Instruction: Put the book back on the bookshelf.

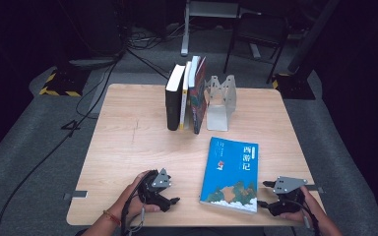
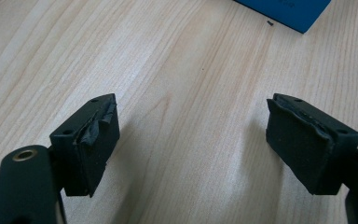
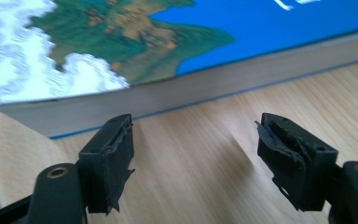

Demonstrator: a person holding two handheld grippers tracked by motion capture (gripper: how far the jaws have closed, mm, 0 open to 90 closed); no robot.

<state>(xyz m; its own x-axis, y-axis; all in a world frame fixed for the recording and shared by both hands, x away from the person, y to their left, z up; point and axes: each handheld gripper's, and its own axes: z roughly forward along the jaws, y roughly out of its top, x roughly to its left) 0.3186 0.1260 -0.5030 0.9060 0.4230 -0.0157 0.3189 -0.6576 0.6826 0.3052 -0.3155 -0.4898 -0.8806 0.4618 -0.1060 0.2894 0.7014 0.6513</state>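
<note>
Standing here at the table, what matters is how the blue paperback (image 1: 230, 175) lies relative to the two grippers. It's flat on the wooden table (image 1: 128, 142), cover up, in the near right part, with its long axis running roughly away from the person, tilted a touch so the far end leans right. Its near short edge is close to the table's front edge.

The right gripper (image 1: 267, 193) sits just beside the book's near right corner, jaws pointed left at the page edge. In the right gripper view the jaws stand apart with nothing between them, just bare wood, and the book's page block (image 3: 205, 88) runs right across in front of them, close but not touching as far as I can tell.

The left gripper (image 1: 173, 195) is on the other side, near the book's left long edge but with a clear strip of table in between. Its jaws are spread wide too, empty, and in the left gripper view only a blue corner of the book (image 2: 289, 11) peeks in at the top.

So the right hand is the nearer one, I'd say, and it's lined up on the long side near the corner. My guess is the book is headed for the row of upright books (image 1: 186, 96) by the metal bookend (image 1: 220, 102) at the far side, well apart from where it lies now.
</note>
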